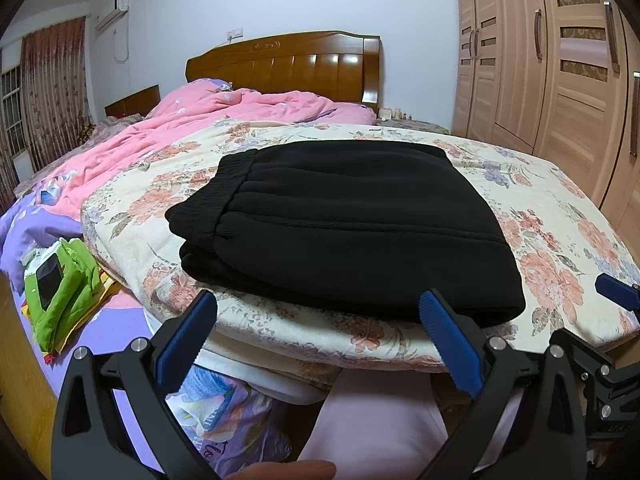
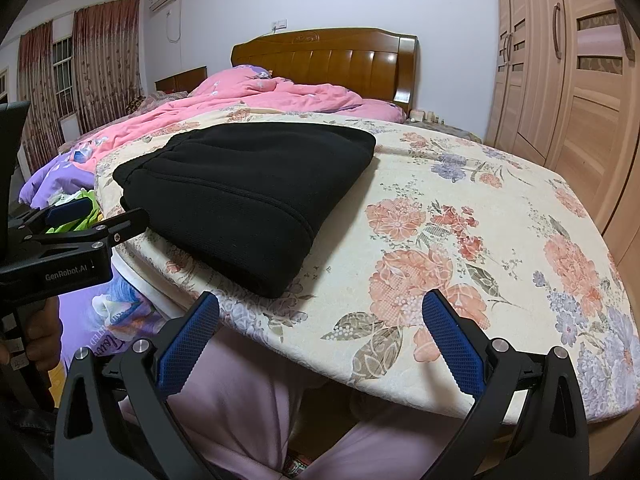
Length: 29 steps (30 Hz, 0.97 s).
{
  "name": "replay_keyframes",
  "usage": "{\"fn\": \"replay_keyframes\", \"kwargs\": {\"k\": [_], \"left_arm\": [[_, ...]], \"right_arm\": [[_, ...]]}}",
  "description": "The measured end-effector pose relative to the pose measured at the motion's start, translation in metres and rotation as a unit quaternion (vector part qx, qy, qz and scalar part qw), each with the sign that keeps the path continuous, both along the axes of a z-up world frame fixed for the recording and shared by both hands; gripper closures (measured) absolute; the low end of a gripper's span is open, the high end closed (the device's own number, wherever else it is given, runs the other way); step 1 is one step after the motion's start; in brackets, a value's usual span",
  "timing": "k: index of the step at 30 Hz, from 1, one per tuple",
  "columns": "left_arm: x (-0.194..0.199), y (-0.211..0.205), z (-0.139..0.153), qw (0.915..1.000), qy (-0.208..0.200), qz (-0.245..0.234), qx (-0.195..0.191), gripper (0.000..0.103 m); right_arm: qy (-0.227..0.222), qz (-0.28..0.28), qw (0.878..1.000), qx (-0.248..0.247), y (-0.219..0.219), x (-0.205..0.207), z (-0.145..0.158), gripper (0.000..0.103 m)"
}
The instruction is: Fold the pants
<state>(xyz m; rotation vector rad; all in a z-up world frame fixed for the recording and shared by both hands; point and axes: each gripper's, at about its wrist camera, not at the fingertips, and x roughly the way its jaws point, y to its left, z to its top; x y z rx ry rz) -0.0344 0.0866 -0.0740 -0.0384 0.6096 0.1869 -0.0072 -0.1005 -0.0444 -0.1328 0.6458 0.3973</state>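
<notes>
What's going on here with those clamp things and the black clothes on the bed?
A person is holding a two-finger gripper in each hand to fold pants. The black pants already lie folded into a compact stack on the flowered quilt, waistband toward the pink blanket. Both the left gripper and the right gripper are open, holding nothing, and sit at the near edge of the quilt, clear of the pants. The folding looks finished or nearly so.

Both wrist cams low, near bed edge, facing headboard (image 1: 288, 60); both show pants (image 2: 248, 196).
</notes>
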Motion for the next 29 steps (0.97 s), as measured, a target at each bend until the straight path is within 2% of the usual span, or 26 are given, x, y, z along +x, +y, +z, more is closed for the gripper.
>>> {"fn": "replay_keyframes", "kwargs": {"k": [21, 29], "left_arm": [[-0.0006, -0.0035, 0.0027, 1.0, -0.006, 0.003, -0.002, 0.002], [0.002, 0.0043, -0.0018, 0.9998, 0.008, 0.011, -0.016, 0.002]], "right_arm": [[0.0, 0.001, 1.0, 0.0, 0.0004, -0.0006, 0.0004, 0.005], [0.0, 0.002, 1.0, 0.001, -0.0002, -0.0003, 0.0002, 0.005]]}}
